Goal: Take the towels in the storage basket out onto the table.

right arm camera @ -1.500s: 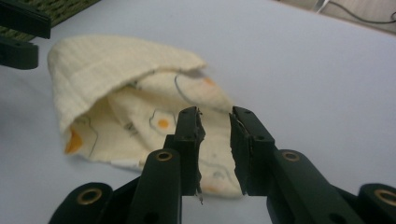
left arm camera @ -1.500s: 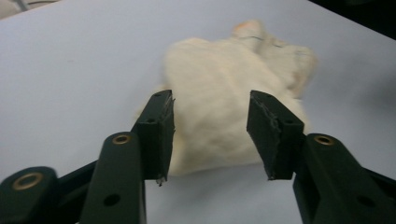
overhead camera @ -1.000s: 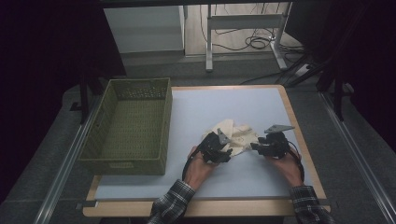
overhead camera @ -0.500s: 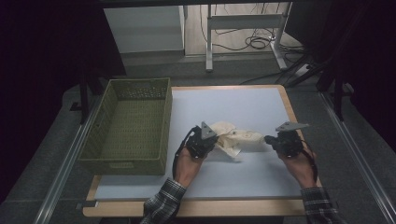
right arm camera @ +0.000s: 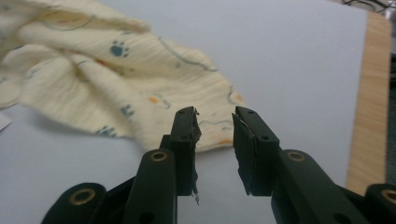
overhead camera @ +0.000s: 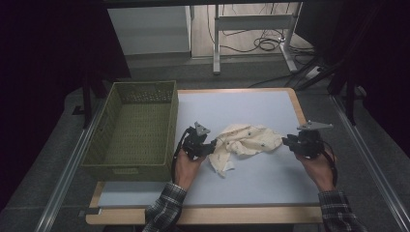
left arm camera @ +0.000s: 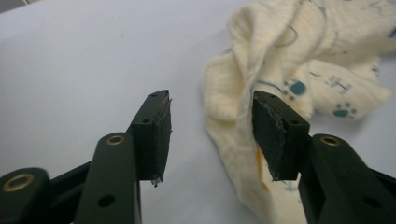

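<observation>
A cream cloth (overhead camera: 246, 142) printed with paw marks lies crumpled and stretched sideways on the pale blue table top (overhead camera: 251, 106). My left gripper (overhead camera: 211, 146) sits at its left end. In the left gripper view the gripper (left arm camera: 211, 116) is open, its jaws having just been opening; a fold of the cloth (left arm camera: 289, 51) runs beside the right pad, not pinched. My right gripper (overhead camera: 285, 141) is at the cloth's right corner. Its jaws (right arm camera: 215, 128) have also just been opening and stand a little apart, with the cloth (right arm camera: 116, 79) corner lying just beyond them.
A green woven basket (overhead camera: 130, 171) stands along the table's left side, close to my left hand. The wooden table edge (right arm camera: 371, 93) runs to the right of my right gripper. A small white tag sticks out from the cloth's lower left.
The two hands, close together over the cloth a second ago, have drawn apart, left going left and right going right. The cloth is pulled out wider, and both grippers have let go of it.
</observation>
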A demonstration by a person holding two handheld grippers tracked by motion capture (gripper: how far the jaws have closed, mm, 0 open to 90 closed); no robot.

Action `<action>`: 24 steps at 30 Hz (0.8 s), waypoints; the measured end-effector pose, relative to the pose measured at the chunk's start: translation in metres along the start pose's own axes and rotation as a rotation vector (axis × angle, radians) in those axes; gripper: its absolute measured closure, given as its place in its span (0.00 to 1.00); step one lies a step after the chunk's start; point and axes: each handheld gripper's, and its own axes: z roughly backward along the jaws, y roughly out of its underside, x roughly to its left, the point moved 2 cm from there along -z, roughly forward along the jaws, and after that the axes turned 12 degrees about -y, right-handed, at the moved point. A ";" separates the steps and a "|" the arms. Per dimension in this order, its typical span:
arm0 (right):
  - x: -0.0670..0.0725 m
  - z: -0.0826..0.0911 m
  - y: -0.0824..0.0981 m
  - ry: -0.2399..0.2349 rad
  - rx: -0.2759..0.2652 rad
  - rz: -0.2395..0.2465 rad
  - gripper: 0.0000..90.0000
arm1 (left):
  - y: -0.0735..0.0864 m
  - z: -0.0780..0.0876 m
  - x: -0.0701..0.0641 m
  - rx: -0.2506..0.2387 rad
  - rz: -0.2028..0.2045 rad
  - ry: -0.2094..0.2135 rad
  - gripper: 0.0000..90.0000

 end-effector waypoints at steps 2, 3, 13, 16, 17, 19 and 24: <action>0.003 0.001 0.003 -0.010 0.002 0.003 0.77 | 0.003 0.002 -0.002 -0.001 -0.007 0.000 0.51; 0.006 0.002 0.005 -0.021 0.003 0.004 0.77 | 0.006 0.005 -0.004 -0.001 -0.018 0.004 0.50; 0.048 -0.023 0.011 -0.160 0.020 0.060 0.76 | 0.030 0.024 -0.014 0.018 -0.006 0.080 0.39; 0.063 -0.046 0.010 -0.182 0.032 0.097 0.67 | 0.038 0.017 -0.016 0.031 0.003 0.085 0.37; 0.063 -0.046 0.010 -0.182 0.032 0.097 0.67 | 0.039 0.015 -0.018 0.034 0.003 0.093 0.37; 0.069 -0.057 0.009 -0.196 0.040 0.112 0.62 | 0.041 0.010 -0.021 0.039 -0.004 0.093 0.38; 0.084 -0.089 0.003 -0.224 0.074 0.149 0.57 | 0.040 -0.004 -0.026 0.055 -0.017 0.087 0.51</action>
